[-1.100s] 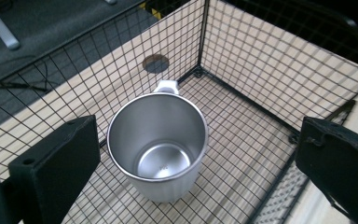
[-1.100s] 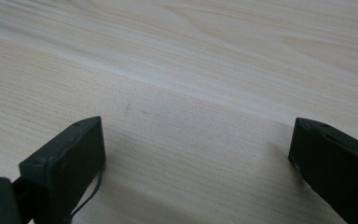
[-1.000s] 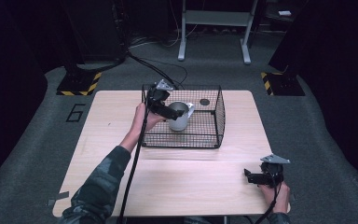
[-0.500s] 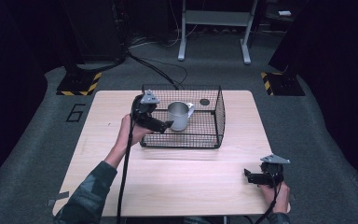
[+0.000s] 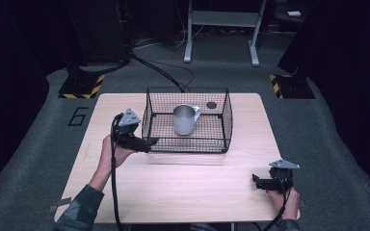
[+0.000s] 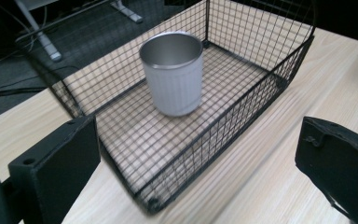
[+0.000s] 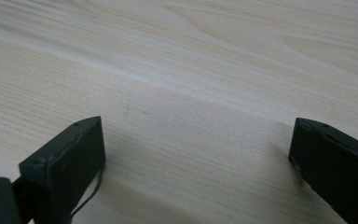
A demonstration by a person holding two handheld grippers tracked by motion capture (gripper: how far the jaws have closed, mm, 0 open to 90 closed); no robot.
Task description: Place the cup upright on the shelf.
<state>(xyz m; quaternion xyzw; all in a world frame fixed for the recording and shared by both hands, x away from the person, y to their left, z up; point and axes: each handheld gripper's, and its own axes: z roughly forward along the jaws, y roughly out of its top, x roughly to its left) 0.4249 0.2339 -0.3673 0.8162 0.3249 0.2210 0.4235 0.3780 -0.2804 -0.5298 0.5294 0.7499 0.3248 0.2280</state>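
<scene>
A shiny metal cup [image 5: 185,119] with a handle stands upright inside a black wire basket [image 5: 207,139] at the back middle of the wooden table [image 5: 173,187]. My left gripper [image 5: 150,143] hovers just outside the basket's front left corner, open and empty. In the left gripper view its jaws stand wide apart, pointing toward the cup [image 6: 172,72] over the basket's [image 6: 223,126] near wall. My right gripper [image 5: 256,180] rests low at the table's front right, open with nothing between its jaws. The right gripper [image 7: 196,154] faces bare wood.
A small dark round spot [image 5: 211,105] lies on the table behind the basket. On the floor beyond are a metal stand [image 5: 221,29], black cables [image 5: 159,72] and two yellow-black striped bases [image 5: 82,86]. Bare tabletop lies between the two grippers.
My left gripper has drawn back out of the basket to the left and toward me, leaving the cup standing inside. The right gripper has stayed put.
</scene>
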